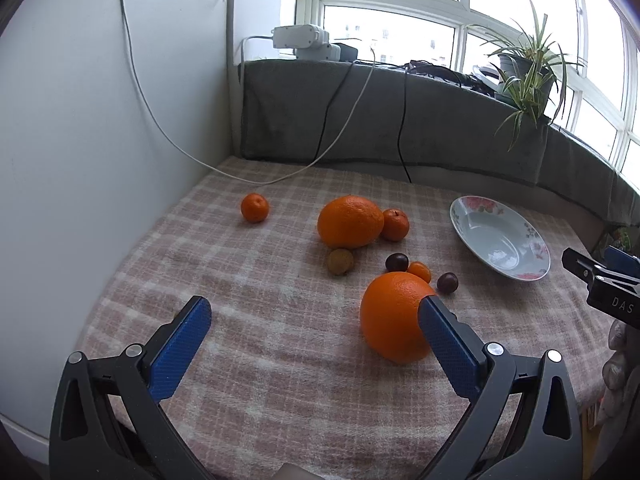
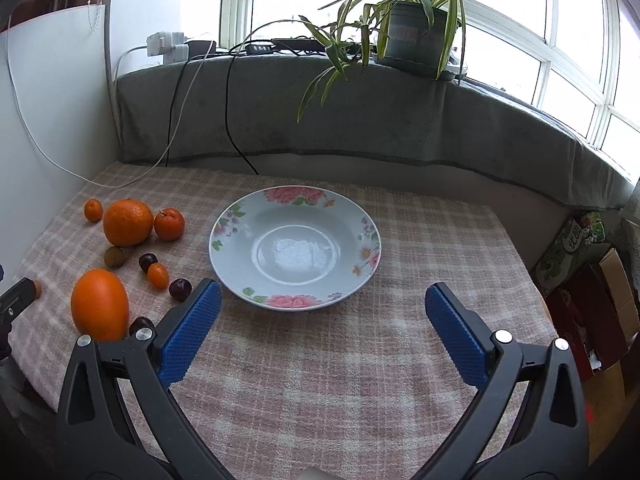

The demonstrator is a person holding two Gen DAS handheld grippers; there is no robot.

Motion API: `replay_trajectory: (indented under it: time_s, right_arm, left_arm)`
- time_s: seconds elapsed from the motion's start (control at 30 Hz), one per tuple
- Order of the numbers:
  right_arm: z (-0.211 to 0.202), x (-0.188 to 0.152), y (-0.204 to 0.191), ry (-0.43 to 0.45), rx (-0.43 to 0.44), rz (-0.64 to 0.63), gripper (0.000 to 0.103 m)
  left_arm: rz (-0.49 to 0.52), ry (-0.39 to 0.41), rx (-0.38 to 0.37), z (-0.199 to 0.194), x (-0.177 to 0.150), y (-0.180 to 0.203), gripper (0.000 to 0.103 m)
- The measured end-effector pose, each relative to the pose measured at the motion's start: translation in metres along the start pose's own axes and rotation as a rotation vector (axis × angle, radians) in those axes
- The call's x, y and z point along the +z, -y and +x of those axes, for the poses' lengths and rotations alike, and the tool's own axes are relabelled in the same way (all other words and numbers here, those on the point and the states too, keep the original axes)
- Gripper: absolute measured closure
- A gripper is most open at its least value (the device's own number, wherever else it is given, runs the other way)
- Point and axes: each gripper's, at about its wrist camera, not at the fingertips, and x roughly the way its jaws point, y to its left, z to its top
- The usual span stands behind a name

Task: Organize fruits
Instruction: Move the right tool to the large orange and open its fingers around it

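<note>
Several fruits lie on the plaid cloth. In the left wrist view a near orange (image 1: 390, 316) sits beside the right finger of my open left gripper (image 1: 316, 312). Behind it lie a big orange (image 1: 349, 222), two tangerines (image 1: 254, 208) (image 1: 395, 224), a kumquat (image 1: 420, 271), dark cherries (image 1: 397, 262) (image 1: 447, 282) and a brownish fruit (image 1: 340, 261). The empty floral plate (image 1: 472, 216) stands to the right. In the right wrist view my open, empty right gripper (image 2: 322, 304) hovers just before the plate (image 2: 224, 236). The near orange (image 2: 100, 304) lies to its left.
A grey-covered window ledge (image 2: 360, 120) runs along the back with a potted plant (image 2: 416, 32), chargers and hanging cables (image 1: 402, 132). A white wall (image 1: 80, 140) bounds the left. Boxes (image 2: 592, 312) stand off the table's right edge.
</note>
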Motion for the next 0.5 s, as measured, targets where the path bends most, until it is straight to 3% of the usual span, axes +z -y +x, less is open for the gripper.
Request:
replay_trajectory:
  time_s: [0.37,0.5]
  right_arm:
    - [0.017,0.003,-0.060,-0.069,0.163,-0.121,0.004]
    - [0.024,0.006,-0.076,-0.101,0.210,-0.163,0.012]
  left_arm:
    - [-0.015,-0.049,-0.012,0.004,-0.016,-0.016,0.006]
    - [-0.022,-0.071,-0.035,0.008,-0.023,-0.020,0.011]
